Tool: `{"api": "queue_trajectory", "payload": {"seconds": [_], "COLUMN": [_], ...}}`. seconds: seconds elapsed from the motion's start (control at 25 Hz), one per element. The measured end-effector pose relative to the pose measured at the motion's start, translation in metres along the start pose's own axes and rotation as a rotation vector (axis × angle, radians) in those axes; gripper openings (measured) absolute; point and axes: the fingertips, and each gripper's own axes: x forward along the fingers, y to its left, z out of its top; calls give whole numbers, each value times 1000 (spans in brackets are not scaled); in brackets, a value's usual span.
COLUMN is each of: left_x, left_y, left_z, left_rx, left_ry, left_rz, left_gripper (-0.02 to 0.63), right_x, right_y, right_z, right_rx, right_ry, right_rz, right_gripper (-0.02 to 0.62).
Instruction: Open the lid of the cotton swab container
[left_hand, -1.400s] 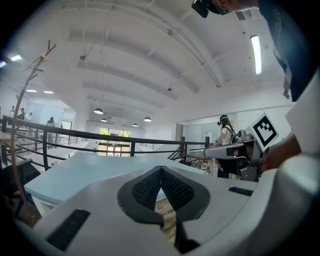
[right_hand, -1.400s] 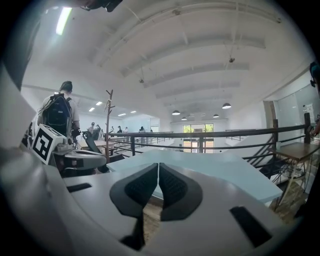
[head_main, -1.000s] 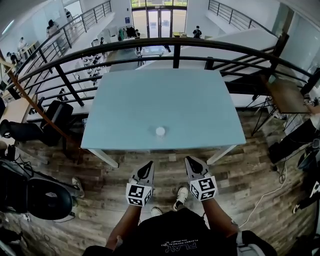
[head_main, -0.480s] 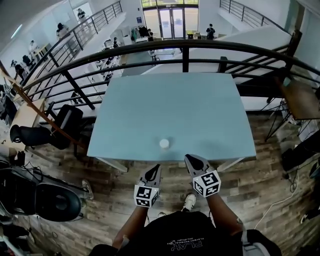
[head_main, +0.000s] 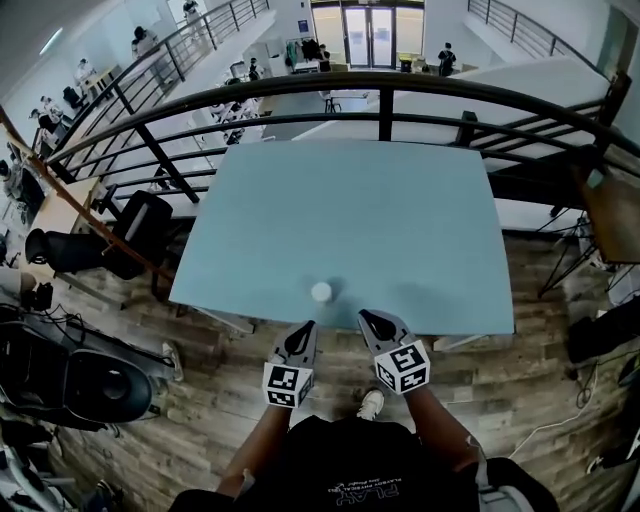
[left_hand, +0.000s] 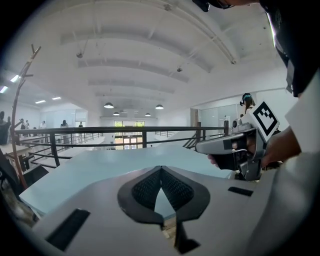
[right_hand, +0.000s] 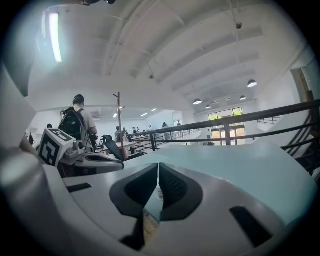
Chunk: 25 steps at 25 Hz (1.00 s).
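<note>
A small round white cotton swab container (head_main: 321, 292) stands near the front edge of the pale blue table (head_main: 340, 210), lid on. My left gripper (head_main: 304, 330) hangs just short of the table's edge, below and slightly left of the container, jaws shut and empty. My right gripper (head_main: 369, 318) is at the edge to the container's lower right, also shut with nothing held. In the left gripper view the shut jaws (left_hand: 160, 169) point over the table, with the right gripper (left_hand: 235, 145) beside them. In the right gripper view a bit of the container (right_hand: 159, 194) shows between the closed jaws (right_hand: 158, 166).
A black metal railing (head_main: 380, 100) runs behind the table's far side. Wood-plank floor (head_main: 500, 370) surrounds the table. A black office chair (head_main: 90, 250) stands to the left and dark equipment (head_main: 80, 385) at lower left.
The table and container have drawn closer in the head view. Both grippers have moved forward towards the table's front edge, still shut.
</note>
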Motion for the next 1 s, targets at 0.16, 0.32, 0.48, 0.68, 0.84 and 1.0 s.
{"api": "queue_trajectory", "payload": {"seconds": [0.16,0.32,0.48,0.68,0.84,1.0], "left_x": [13,24,36,49,60,67], "left_y": [0,10,20,32,45,53], "left_z": [2,-1,-2,-5,-5,-8], "left_rx": [-13,-10,-10,-13,-1,-2], "left_ry": [14,17,18,10,17,19], "left_rz": [4,16,12,-14,-43,-63], "left_gripper": [12,12,12,12,11,11], "right_x": [8,17,27,45,61,71], "right_y": [-11,-13,-15,-19,-22,-22], "right_z": [-2,0,1,2,2,-5], "right_rx": [-5,-2,-2,-28,-36,-38], "right_ry": [2,8,28,37,56,73], "right_rz": [21,39,41,17,-6,-16], "right_gripper": [21,21,21,21,21,21]}}
